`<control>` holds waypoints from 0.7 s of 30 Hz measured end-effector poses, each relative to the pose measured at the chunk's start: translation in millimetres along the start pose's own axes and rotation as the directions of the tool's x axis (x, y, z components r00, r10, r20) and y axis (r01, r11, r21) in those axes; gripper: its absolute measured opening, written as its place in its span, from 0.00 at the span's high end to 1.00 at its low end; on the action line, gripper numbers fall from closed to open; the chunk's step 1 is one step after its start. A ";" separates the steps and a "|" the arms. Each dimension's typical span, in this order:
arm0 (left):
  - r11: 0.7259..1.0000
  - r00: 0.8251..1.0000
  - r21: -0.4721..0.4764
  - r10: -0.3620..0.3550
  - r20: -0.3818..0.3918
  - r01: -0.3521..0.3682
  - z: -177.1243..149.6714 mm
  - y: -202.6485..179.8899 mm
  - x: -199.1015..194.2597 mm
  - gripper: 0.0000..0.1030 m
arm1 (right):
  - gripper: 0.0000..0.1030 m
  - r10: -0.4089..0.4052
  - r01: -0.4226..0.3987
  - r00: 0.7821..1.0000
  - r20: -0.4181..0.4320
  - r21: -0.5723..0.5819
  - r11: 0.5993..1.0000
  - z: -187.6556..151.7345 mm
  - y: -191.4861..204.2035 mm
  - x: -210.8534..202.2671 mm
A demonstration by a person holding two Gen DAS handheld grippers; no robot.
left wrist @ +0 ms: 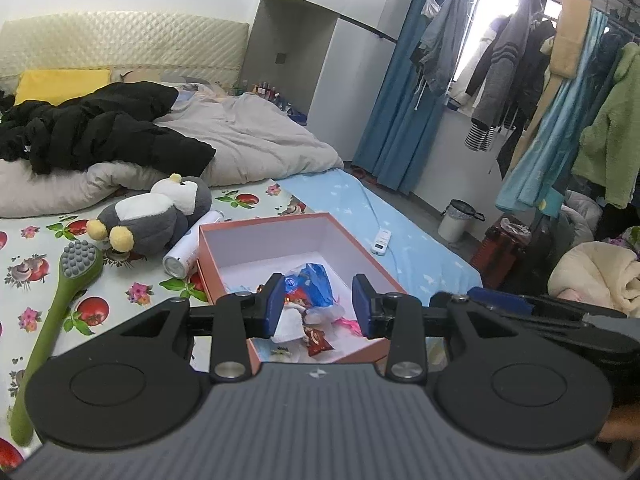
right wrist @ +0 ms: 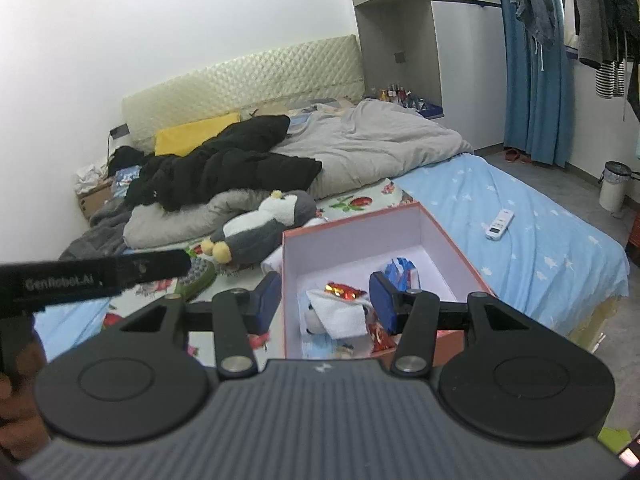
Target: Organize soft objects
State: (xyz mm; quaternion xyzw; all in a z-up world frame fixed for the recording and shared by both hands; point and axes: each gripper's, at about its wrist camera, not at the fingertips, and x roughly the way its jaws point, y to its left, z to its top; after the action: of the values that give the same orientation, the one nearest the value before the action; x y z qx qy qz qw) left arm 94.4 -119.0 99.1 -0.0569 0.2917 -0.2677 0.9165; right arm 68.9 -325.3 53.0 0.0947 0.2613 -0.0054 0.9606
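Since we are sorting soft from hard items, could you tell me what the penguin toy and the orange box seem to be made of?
Penguin toy: plush fabric, fuzzy nap, apparently stuffed.
Orange box: probably rigid cardboard, matte, with thin straight walls and a white lining.

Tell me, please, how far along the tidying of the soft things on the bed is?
Partly done: the orange box already holds a white cloth and some soft packets. Nothing is in hand; the left tool and right tool both hover open over the box. Left: the plush penguin lies on the bed beside the box, along with the green brush and a spray can.
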 end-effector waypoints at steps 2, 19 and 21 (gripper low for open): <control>1.000 1.000 0.002 0.000 0.000 0.000 -4.6 -3.1 -4.2 0.59 | 0.50 -0.008 0.008 1.000 0.003 -0.010 1.000 -5.9 -0.8 -4.7; 1.000 0.998 -0.002 0.027 -0.064 -0.027 -46.3 -6.6 -4.7 0.59 | 0.50 -0.029 0.028 0.999 -0.016 -0.025 0.999 -34.6 0.3 -14.6; 0.999 0.997 -0.014 0.028 -0.071 -0.029 -51.1 -4.8 -4.5 0.59 | 0.50 -0.031 0.031 0.999 -0.018 -0.026 0.999 -36.4 0.3 -13.6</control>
State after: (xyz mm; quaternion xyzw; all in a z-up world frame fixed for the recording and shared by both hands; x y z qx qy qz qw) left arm 60.2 -118.2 60.5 -0.0501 0.3269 -0.2544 0.9088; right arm 38.9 -318.8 29.1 0.0782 0.2714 -0.0161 0.9591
